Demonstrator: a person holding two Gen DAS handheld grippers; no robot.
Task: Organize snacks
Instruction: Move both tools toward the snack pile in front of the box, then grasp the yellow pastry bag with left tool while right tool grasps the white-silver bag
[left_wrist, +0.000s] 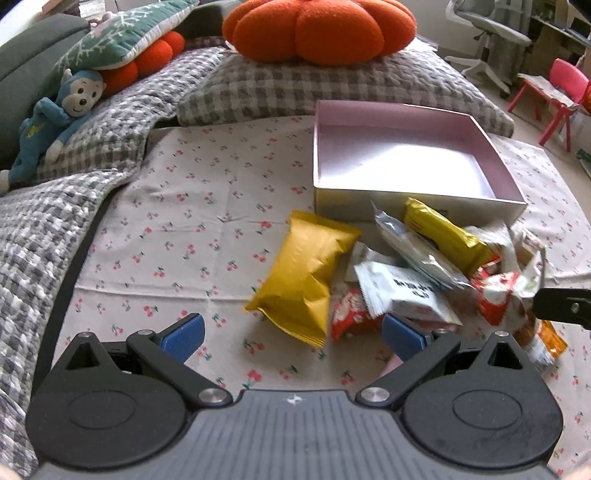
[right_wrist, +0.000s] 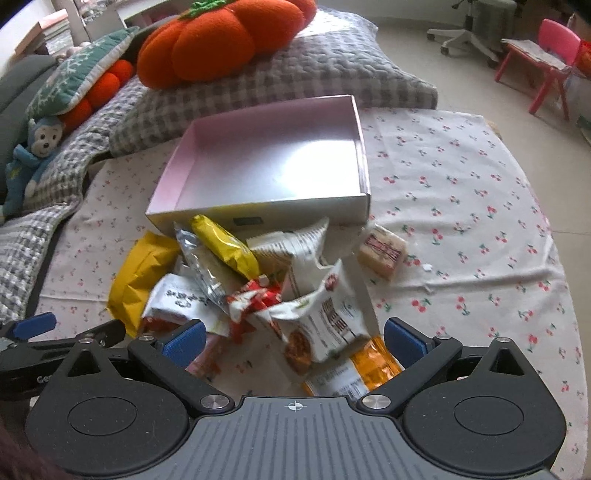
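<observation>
An empty pink-lined box (left_wrist: 410, 162) (right_wrist: 266, 166) stands on a cherry-print cloth (left_wrist: 207, 229) (right_wrist: 461, 206). A pile of snack packets lies in front of it: a big yellow bag (left_wrist: 303, 280) (right_wrist: 142, 273), a smaller yellow bar (left_wrist: 447, 232) (right_wrist: 225, 247), silver and white packets (left_wrist: 402, 291) (right_wrist: 321, 314), red wrappers (right_wrist: 255, 295), an orange packet (right_wrist: 373, 365). A beige bar (right_wrist: 382, 251) lies apart at the right. My left gripper (left_wrist: 293, 338) is open, just before the big yellow bag. My right gripper (right_wrist: 295, 343) is open, its fingers either side of the white packet.
Checked grey cushions (left_wrist: 332, 85) with an orange pumpkin pillow (left_wrist: 317, 26) lie behind the box. A blue monkey toy (left_wrist: 51, 118) sits at the left. A red chair (left_wrist: 565, 92) and office chair (left_wrist: 487, 33) stand on the floor at the right.
</observation>
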